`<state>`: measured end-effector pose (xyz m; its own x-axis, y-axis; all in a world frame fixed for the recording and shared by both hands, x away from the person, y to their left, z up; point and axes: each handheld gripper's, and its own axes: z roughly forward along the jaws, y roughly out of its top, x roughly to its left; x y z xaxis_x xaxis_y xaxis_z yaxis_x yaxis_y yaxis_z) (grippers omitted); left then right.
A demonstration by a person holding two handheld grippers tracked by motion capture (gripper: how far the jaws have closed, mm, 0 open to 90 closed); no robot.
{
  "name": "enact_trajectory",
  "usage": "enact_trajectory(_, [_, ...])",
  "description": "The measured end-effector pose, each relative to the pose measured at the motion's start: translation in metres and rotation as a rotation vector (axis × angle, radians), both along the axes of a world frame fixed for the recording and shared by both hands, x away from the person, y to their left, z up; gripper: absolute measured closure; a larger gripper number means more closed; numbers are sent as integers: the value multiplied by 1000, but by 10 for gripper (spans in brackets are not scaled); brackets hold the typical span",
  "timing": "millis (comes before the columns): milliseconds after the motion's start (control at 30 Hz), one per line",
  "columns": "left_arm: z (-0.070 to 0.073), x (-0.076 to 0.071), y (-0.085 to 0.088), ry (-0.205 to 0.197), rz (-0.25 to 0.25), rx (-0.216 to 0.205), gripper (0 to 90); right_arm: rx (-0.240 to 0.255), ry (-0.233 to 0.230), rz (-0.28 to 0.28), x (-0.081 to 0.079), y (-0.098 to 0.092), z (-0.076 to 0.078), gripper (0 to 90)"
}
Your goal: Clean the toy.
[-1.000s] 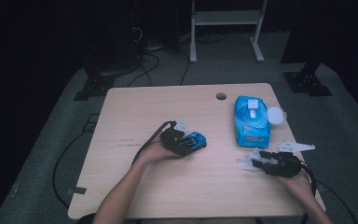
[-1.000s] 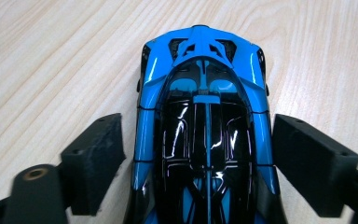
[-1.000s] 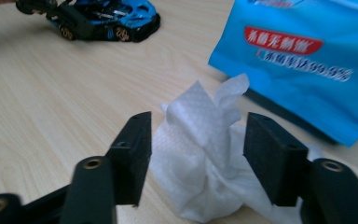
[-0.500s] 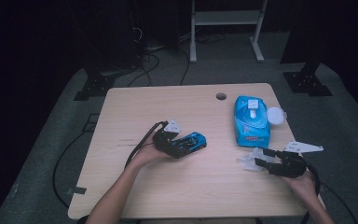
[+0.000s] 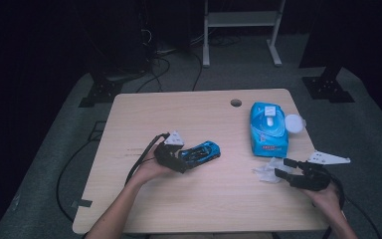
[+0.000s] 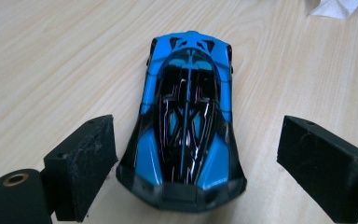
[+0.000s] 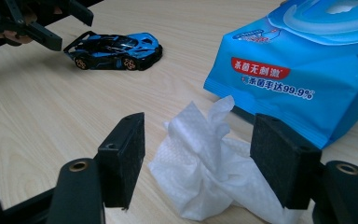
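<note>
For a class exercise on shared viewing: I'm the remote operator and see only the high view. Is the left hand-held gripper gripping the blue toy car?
Observer: No. In the left gripper view the left hand-held gripper stands open, its pads clear of both sides of the toy car.
Operator: What is the right one doing?
Observer: The right hand-held gripper is open, with a crumpled white wipe lying on the table between its pads.
Operator: What is the blue pack?
Observer: The right gripper view shows a red label and 99.9% printed on the wipes pack.
</note>
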<state>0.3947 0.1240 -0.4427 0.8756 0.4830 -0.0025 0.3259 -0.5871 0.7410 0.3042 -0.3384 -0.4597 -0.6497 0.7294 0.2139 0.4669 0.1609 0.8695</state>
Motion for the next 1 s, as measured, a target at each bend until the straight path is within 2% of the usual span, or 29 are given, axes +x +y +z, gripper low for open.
enact_trajectory(167, [-1,-7,9,9,0,-3,106,1,-5,-3,-1,0,1,337])
enact_trajectory(333, [-2,-14,17,4,2,3,106,2,-5,-1,-1,0,0,334])
enact_trajectory(467, [-2,-19,22,0,17,-16,104,2,0,0,-2,0,-1,331])
enact_trajectory(667, [-3,-23,31,-9,25,-8,104,2,0,-3,-2,0,-1,329])
enact_trajectory(867, [-5,-28,37,-5,44,-23,100,3,-4,-6,-3,0,-1,327])
enact_trajectory(1000, [-5,-33,40,-5,43,-17,99,6,-4,-12,-3,-1,0,326])
